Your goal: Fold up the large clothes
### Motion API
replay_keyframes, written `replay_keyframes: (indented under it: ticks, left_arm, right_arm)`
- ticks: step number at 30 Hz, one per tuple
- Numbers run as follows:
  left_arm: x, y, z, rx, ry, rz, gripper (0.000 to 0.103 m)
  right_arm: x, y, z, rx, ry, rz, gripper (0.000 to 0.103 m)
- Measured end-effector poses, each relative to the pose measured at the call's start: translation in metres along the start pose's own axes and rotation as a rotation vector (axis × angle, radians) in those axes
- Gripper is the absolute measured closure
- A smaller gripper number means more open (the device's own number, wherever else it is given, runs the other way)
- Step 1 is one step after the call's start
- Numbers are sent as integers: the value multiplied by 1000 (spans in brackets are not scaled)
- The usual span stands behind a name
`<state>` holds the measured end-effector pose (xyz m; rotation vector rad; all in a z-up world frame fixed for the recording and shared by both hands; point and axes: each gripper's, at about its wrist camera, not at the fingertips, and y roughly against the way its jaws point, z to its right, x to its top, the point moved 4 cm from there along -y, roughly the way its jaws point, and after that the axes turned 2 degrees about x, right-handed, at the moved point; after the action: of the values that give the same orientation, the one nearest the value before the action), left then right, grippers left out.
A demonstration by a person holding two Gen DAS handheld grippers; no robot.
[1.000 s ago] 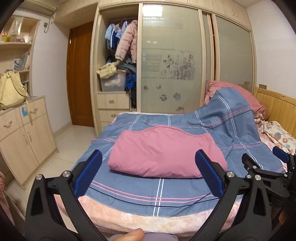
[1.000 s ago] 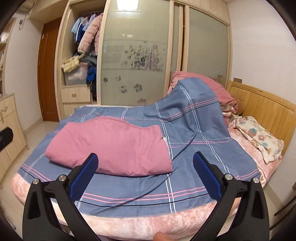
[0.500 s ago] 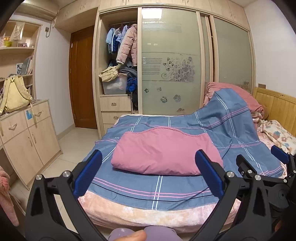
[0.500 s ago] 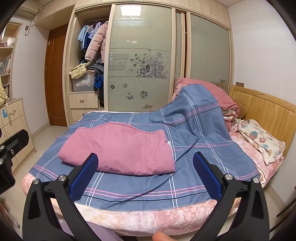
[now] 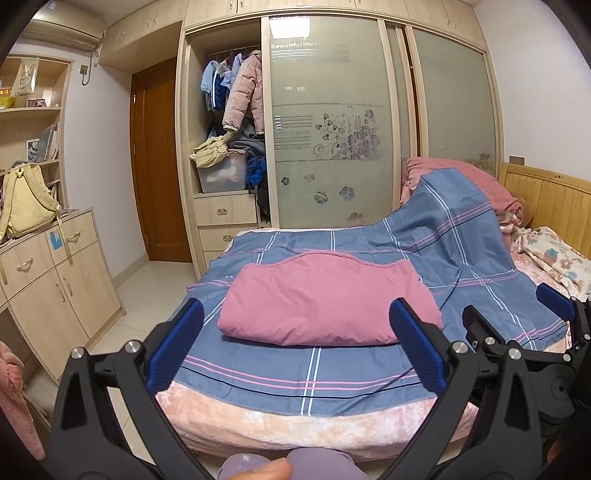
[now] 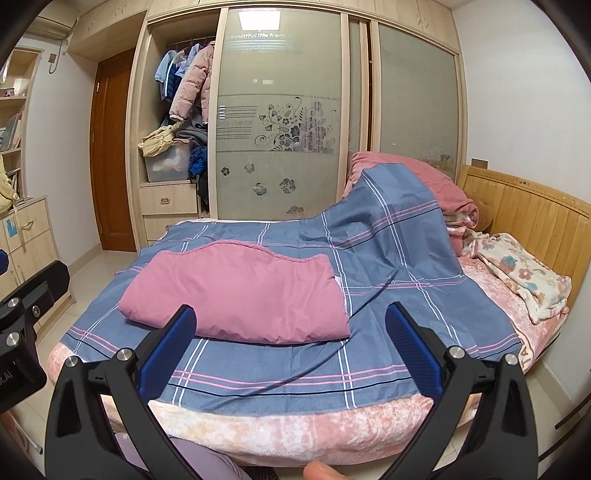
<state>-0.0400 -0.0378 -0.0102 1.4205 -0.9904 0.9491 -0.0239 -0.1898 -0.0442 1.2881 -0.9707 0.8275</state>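
bed carries folded pink garment on blue plaid sheet; left hand-held gripper and right hand-held gripper both released, empty.

Bedroom in a home: bed with wooden headboard and blue plaid cover; built-in wardrobe with frosted sliding doors, one section open on hanging jackets and drawers; cabinet with shelves and a yellow backpack; wall air conditioner; wooden door
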Motion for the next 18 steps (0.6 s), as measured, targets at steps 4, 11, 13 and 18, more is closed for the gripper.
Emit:
replay_keyframes:
  ticks: [4, 11, 13, 18]
  left_arm:
    - [0, -1, 0, 0, -1, -2, 2]
    - [-1, 1, 4, -7, 0, -2, 2]
    - [-1, 1, 5, -5, -3, -2, 2]
    - [-2, 0, 5, -4, -11, -5, 2]
  right_arm:
    - [1, -2, 2, 3, -3, 0, 1]
    - [1, -1, 3, 5, -6, 2, 1]
    - [1, -1, 3, 6, -6, 2, 1]
    - [0, -1, 2, 6, -7, 1, 1]
